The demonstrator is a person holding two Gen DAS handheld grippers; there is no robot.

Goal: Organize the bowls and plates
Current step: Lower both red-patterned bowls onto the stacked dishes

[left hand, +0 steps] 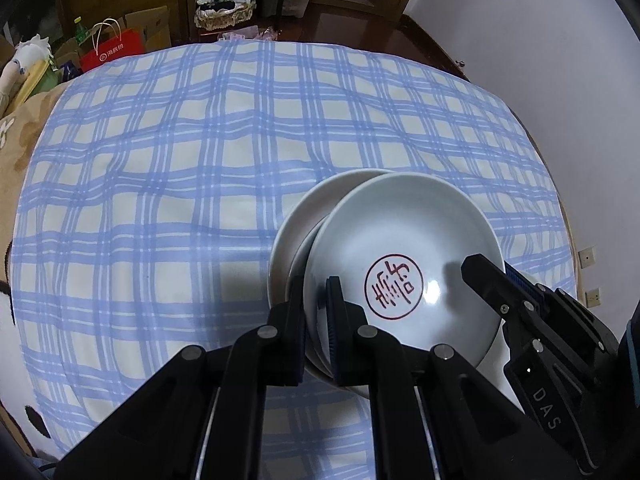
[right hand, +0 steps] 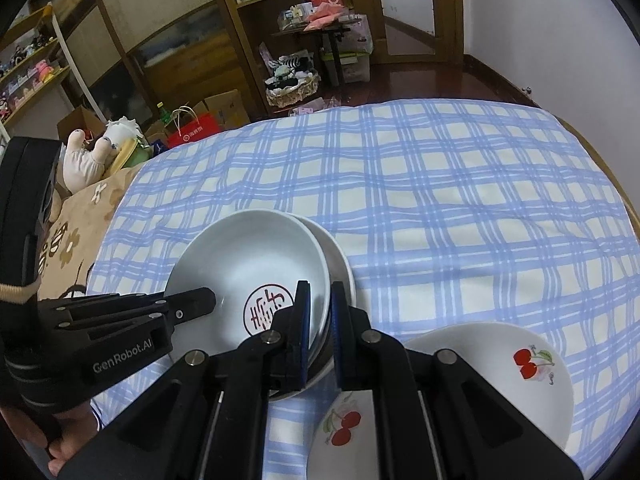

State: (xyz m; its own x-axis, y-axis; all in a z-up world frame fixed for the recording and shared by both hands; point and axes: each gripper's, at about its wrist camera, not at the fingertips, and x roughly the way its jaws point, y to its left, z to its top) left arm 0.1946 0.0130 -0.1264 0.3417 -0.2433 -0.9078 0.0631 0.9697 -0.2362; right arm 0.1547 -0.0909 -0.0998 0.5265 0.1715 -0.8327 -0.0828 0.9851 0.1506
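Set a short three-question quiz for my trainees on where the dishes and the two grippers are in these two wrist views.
1. True or false: the white shallow dish with a round red seal lies directly on the blue-and-white checked cloth.
2. What is printed on the white plate nearest the right gripper? A. red cherries B. yellow lemons C. blue fish
3. Fill in: the fingers of the left gripper and the right gripper straddle the sealed dish's ____.

Key: 1. False, it rests on a plain white dish. 2. A. 3. rim.
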